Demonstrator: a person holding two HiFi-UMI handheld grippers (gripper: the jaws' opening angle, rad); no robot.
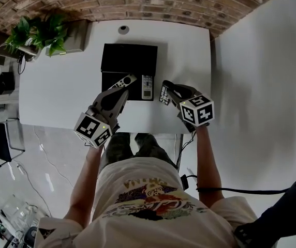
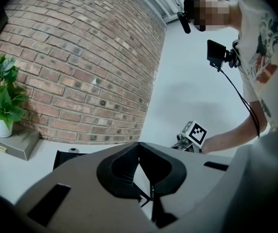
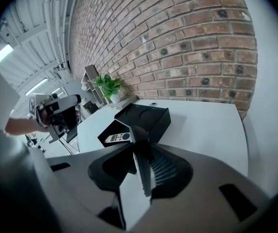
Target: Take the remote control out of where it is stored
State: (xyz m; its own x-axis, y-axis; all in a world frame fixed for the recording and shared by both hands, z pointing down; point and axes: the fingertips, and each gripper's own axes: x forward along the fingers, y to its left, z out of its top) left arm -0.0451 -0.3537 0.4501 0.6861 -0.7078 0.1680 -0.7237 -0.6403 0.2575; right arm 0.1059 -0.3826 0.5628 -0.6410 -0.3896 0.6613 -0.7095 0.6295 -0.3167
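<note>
One black box [image 1: 129, 60] stands on the white worktop [image 1: 55, 92]. Two remotes lie in its open tray: a slanted remote [image 1: 123, 81] and a straight remote [image 1: 147, 87]. Jaws of the right gripper [image 3: 140, 149] clamp a thin slab — apparently a third remote [image 1: 164, 94] — just outside the box. Jaws of the left gripper [image 2: 139, 147] are together and empty.

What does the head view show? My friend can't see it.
From above, the right gripper holds a remote control beside an open black box on a white table. Two other remotes lie in the box; the left gripper hovers by them.
</note>
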